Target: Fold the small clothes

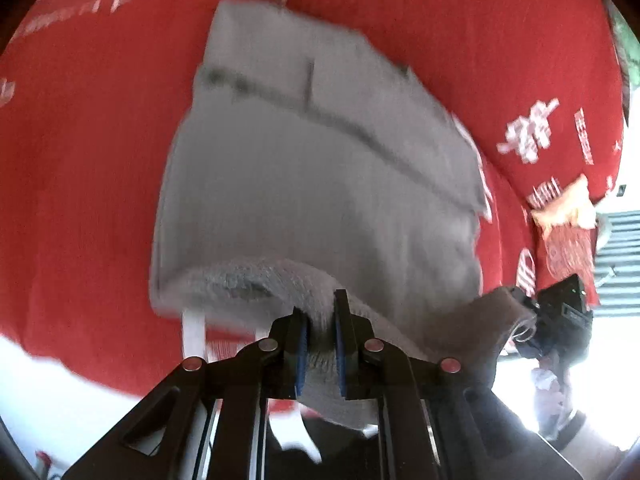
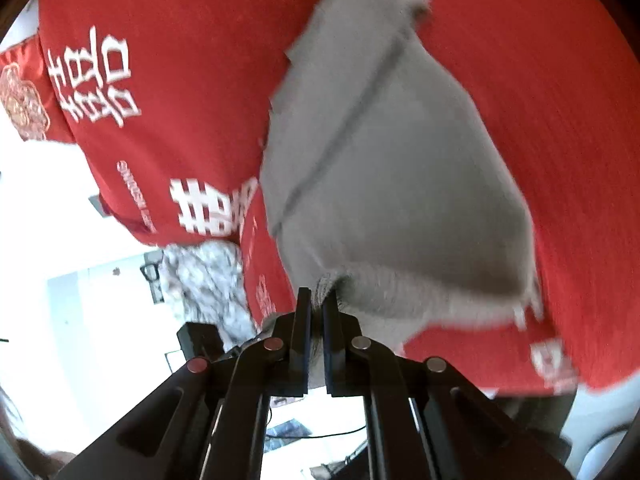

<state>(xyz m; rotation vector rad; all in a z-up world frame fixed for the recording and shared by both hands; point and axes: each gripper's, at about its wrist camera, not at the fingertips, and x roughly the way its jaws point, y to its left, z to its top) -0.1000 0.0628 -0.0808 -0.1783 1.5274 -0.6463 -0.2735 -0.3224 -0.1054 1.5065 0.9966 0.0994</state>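
A small grey garment (image 1: 304, 152) with a ribbed waistband and white drawstrings lies partly on a red cloth with white characters (image 1: 88, 160). My left gripper (image 1: 322, 320) is shut on the ribbed edge and holds it lifted. The right gripper shows at the right of the left wrist view (image 1: 560, 312), holding the other end of the same edge. In the right wrist view the grey garment (image 2: 392, 184) stretches away, and my right gripper (image 2: 317, 312) is shut on its ribbed edge. The image is motion-blurred.
The red cloth (image 2: 168, 120) covers the table. A grey-and-white patterned cloth (image 2: 208, 284) hangs at the table edge on the left of the right wrist view. An orange-and-red patterned item (image 1: 568, 216) lies near the right edge of the left wrist view.
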